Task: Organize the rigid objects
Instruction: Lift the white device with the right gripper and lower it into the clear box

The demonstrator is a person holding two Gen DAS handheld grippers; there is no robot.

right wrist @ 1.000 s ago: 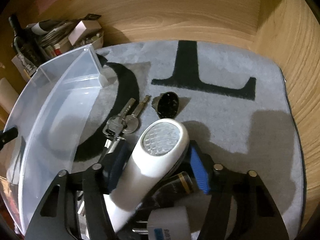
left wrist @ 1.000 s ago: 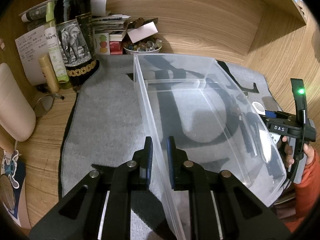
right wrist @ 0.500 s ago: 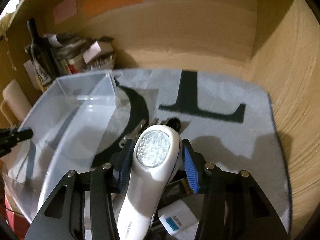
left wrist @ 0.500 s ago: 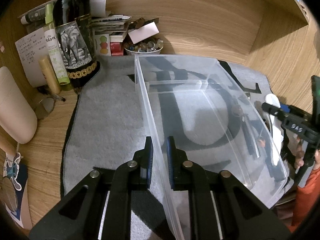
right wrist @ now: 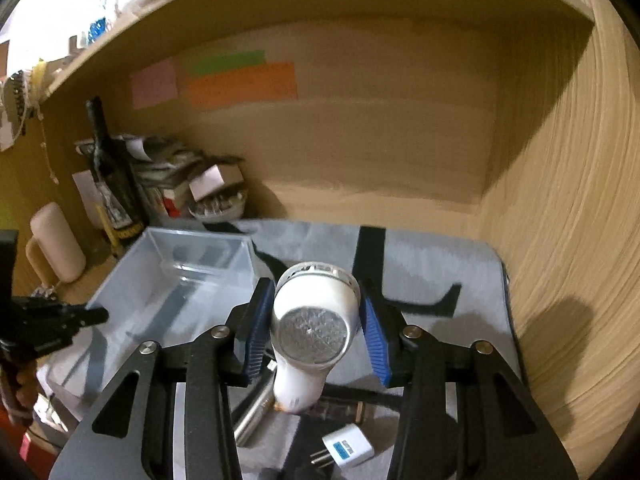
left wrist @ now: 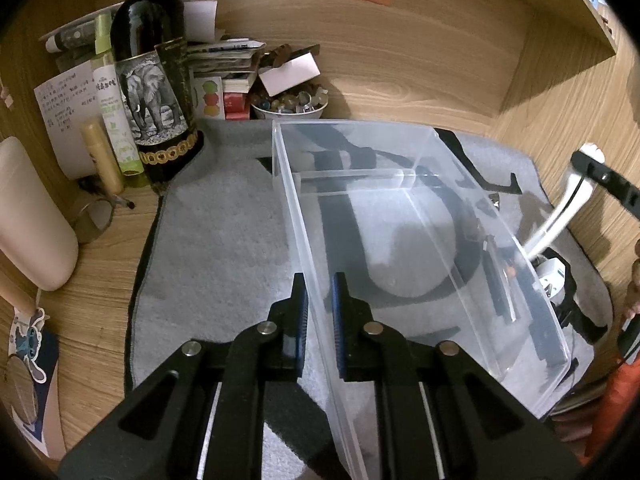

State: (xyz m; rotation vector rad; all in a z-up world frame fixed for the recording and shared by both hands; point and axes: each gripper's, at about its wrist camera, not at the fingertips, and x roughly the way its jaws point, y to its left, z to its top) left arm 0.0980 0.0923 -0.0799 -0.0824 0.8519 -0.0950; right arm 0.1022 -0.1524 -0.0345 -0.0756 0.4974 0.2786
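Your left gripper [left wrist: 318, 300] is clamping its jaws on the near left wall of the clear plastic bin [left wrist: 400, 216], one pad outside the wall and one inside, so the bin is pinned at the rim. Your right gripper [right wrist: 316, 320] is closing its jaws on the white lint shaver [right wrist: 314, 320]; both blue pads are pressing the shaver's round head from either side, its mesh face is turning toward the camera, and its handle is hanging down below the jaws, clear of the mat.

Beneath both grippers the grey mat [left wrist: 216, 240] with black lettering is lying across the wooden desk [left wrist: 100, 264]. The bin is sitting on that mat, stretching away ahead of your left jaws and lying to the left of your right jaws, with nothing showing inside it.

Ahead and to the left of your left jaws, off the mat, a dark wine bottle [left wrist: 154, 80] with an elephant label is standing upright beside a green spray bottle [left wrist: 114, 104], and a small bowl of trinkets [left wrist: 290, 106] is sitting just beyond the bin's far end.

Below your right jaws, on the mat, a white plug adapter [right wrist: 346, 450] is lying prongs to the left, with a metal cylinder [right wrist: 252, 416] beside it to the left, under the shaver's handle.
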